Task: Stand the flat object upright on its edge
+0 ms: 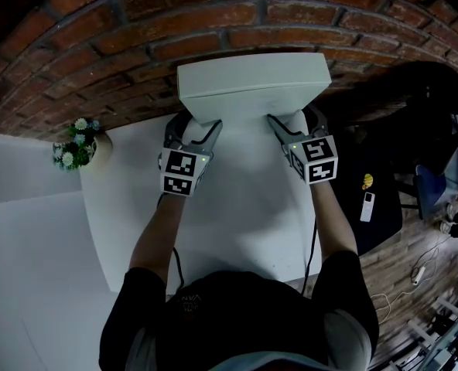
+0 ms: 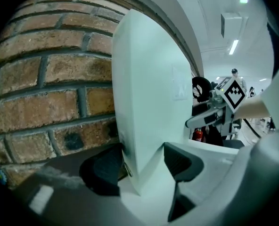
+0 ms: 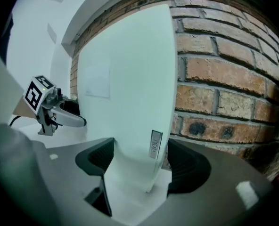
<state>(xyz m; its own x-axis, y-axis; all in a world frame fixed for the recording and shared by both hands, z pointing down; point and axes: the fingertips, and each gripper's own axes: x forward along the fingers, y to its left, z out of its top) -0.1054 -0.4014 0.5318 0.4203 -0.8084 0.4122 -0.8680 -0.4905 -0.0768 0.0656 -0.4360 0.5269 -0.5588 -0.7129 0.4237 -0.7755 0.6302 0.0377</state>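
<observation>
A flat white slab (image 1: 252,83) stands on its long edge at the far side of the white table (image 1: 237,215), close to the brick wall. My left gripper (image 1: 202,130) is shut on its lower left corner and my right gripper (image 1: 285,130) on its lower right corner. In the left gripper view the slab (image 2: 149,93) rises between the dark pads (image 2: 104,171) of my left gripper (image 2: 142,166). In the right gripper view the slab (image 3: 125,88), with a small label on its edge, sits between the pads (image 3: 189,166) of my right gripper (image 3: 142,161). The slab's bottom edge rests on the table.
The brick wall (image 1: 213,22) runs right behind the slab. A small potted plant (image 1: 76,151) stands at the table's left edge. To the right, beyond the table, are a dark chair (image 1: 422,91) and a black surface with a small white device (image 1: 367,205).
</observation>
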